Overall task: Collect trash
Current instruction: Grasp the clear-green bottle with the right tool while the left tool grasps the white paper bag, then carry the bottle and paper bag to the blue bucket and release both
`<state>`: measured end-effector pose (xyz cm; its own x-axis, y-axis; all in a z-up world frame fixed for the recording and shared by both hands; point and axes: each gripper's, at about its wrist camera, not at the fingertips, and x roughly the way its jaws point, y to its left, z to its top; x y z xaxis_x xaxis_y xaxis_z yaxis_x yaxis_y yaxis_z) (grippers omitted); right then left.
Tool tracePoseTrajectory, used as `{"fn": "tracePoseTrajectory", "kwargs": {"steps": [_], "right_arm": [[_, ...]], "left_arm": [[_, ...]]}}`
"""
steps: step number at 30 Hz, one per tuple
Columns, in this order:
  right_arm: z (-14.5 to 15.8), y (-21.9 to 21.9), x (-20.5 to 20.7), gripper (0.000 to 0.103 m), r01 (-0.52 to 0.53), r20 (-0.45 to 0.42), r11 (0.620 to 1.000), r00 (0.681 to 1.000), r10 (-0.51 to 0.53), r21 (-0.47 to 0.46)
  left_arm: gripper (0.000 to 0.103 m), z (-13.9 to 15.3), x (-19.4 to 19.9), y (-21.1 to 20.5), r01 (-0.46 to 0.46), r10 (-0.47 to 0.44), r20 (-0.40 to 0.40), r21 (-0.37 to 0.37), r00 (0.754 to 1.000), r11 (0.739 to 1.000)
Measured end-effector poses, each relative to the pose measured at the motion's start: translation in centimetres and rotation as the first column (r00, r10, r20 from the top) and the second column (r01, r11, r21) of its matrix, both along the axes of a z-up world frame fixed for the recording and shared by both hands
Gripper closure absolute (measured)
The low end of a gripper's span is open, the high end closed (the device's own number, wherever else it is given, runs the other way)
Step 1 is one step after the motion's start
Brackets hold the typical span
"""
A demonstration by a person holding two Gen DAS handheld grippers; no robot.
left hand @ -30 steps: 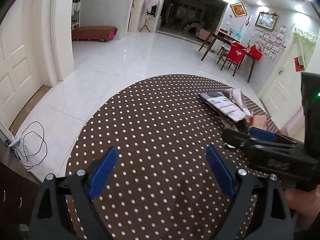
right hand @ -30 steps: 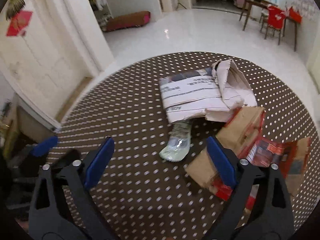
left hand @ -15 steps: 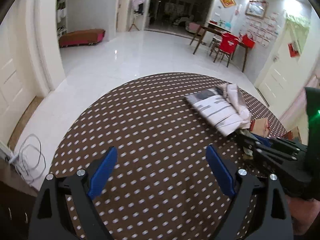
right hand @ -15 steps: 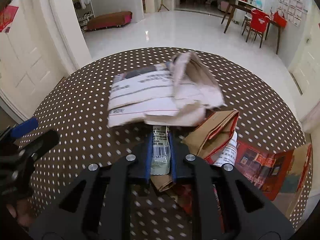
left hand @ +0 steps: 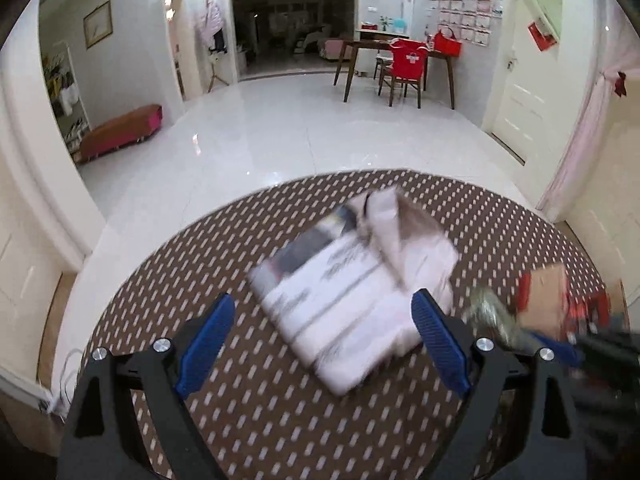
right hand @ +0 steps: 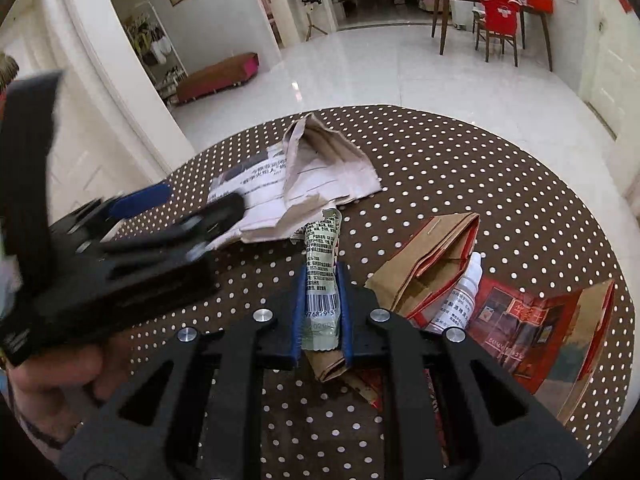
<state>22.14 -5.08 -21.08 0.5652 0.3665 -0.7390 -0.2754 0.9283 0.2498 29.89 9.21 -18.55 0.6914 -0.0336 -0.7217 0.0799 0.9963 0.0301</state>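
Right wrist view, R tool clamped on 1 wrapper, L tool wide open, empty, 1 newspaper

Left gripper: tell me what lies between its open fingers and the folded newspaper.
Only bare dotted tablecloth. In the left wrist view the left gripper stands open, and the newspaper lies just beyond its fingertips, nothing in between.

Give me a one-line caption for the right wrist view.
Right gripper shut on a plastic wrapper above paper trash on a dotted tablecloth.
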Motion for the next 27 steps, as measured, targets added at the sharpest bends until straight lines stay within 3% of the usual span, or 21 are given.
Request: {"fn": "tracePoseTrajectory", "kwargs": {"steps": [5, 7, 9, 11, 19, 27], "right_arm": [[0.2, -1.8, -0.4, 0.088, 0.015, -0.006, 0.998, 1.000, -0.015, 0.064], [0.4, -2.1, -0.2, 0.088, 0.019, -0.006, 0.997, 1.000, -0.018, 0.077], [0.6, -2.6, -0.3, 0.088, 0.020, -0.004, 0.996, 1.000, -0.020, 0.091], [1.0, -2.8, -0.9, 0.089, 0.020, 0.003, 0.995, 1.000, -0.020, 0.100], [3.4, -4.8, -3.8, 0.088, 0.013, 0.049, 0.985, 0.999, -0.022, 0.175], [7.8, -7.4, -7.7, 0.088, -0.001, 0.134, 0.970, 0.990, -0.033, 0.241]], "left_arm": [[0.016, -1.0, 3.9, -2.3, 0.022, -0.021, -0.026, 0.039, 0.999, 0.999], [0.050, -1.8, 4.9, -2.7, 0.048, -0.046, -0.060, 0.023, 0.997, 0.999], [0.090, -2.1, 4.9, -2.8, 0.070, -0.070, -0.054, 0.000, 0.996, 0.998], [0.099, -1.8, 4.5, -2.6, 0.080, -0.081, -0.057, -0.021, 0.995, 0.997], [0.103, 0.0, -2.0, 0.5, 0.050, -0.052, -0.008, -0.140, 0.999, 0.989], [0.103, 4.4, -9.1, 2.2, 0.043, -0.028, 0.078, -0.208, 0.997, 0.977]]}}
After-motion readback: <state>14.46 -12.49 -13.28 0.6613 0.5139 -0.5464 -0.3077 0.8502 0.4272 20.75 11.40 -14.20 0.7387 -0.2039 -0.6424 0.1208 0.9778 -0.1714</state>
